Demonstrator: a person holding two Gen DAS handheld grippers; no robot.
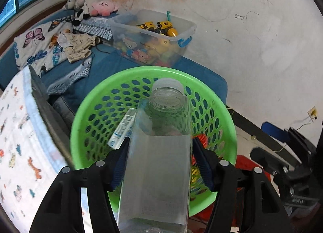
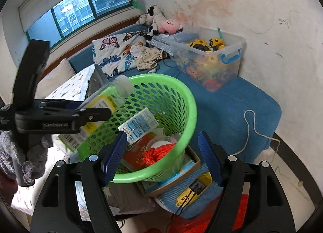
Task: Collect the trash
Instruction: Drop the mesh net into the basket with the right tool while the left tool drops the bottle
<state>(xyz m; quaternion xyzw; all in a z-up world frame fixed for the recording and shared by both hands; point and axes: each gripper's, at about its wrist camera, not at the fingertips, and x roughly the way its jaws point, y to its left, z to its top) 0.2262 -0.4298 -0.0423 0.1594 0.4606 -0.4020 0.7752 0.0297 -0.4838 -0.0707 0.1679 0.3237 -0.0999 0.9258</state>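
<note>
— Through the left wrist camera, what do you record?

— My left gripper (image 1: 160, 162) is clamped on a clear square-sided bottle (image 1: 161, 152) with a translucent white cap (image 1: 167, 84). The blue pads (image 1: 120, 164) press both of its flat sides. The bottle points cap-first over the mouth of the green perforated basket (image 1: 101, 99). Faint print shows on the near face of the bottle; I cannot read it. Inside the basket a white carton with blue print (image 1: 122, 130) leans against the wall; its text is too small to read. Beyond the basket, a clear toy bin (image 1: 161, 37) carries teddy-bear stickers and a blue handle.

— And the right wrist camera?

— My right gripper (image 2: 164, 156) stands open, nothing between its blue pads (image 2: 115, 156), just in front of the basket (image 2: 181, 99). The left gripper (image 2: 60, 119) shows from the side, with raised lettering on its body that is too blurred to read. The bottle (image 2: 105, 103) it grips shows a yellow label with small print and a barcode, tilted over the near rim, cap (image 2: 123, 85) above the opening. In the basket lie the carton (image 2: 139, 125), a red packet (image 2: 139, 150), an orange mesh bundle (image 2: 155, 152) and a clear cup (image 2: 159, 142). The basket rests on a flat box (image 2: 181, 174).
</note>
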